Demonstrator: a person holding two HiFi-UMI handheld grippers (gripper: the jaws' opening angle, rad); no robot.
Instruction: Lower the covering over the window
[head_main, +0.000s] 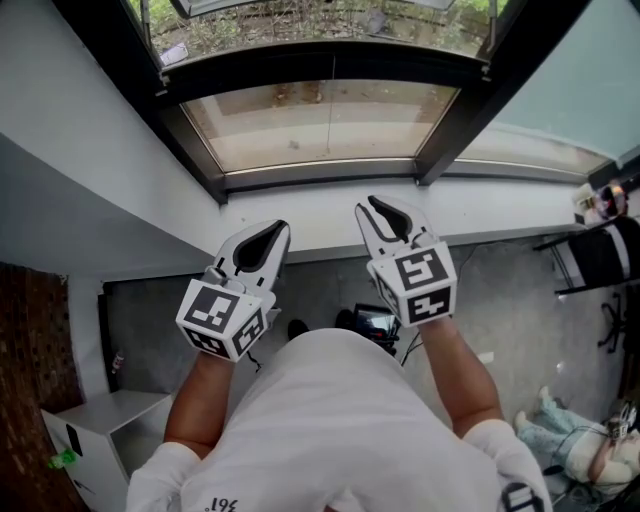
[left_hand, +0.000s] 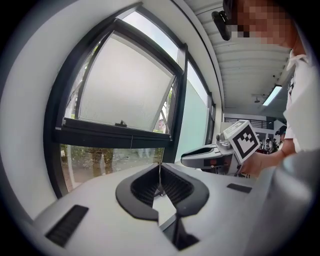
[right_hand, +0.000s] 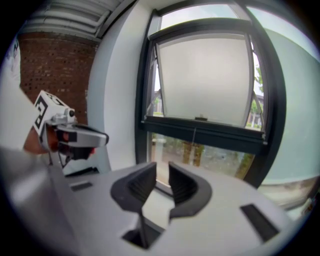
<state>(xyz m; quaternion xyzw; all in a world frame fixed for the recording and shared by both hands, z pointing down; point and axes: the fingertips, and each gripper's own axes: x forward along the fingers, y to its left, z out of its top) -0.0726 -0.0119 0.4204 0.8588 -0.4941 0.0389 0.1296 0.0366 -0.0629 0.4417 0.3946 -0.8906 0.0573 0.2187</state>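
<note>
Blind (right_hand: 205, 75) ahead of and above fingertips, over upper pane; lower pane (right_hand: 210, 152) bare. Left gripper (left_hand: 160, 175) pressed shut, empty. Right gripper (right_hand: 161, 172) half spread, empty. Judged light, limp fabric. Hold at thin cord (right_hand: 195, 136) mid-hem, likely slippery.

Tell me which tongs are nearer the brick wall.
Left. The left tongs sit on the side toward the brick wall; the right tongs are on the far side of them, farther from the wall.
</note>
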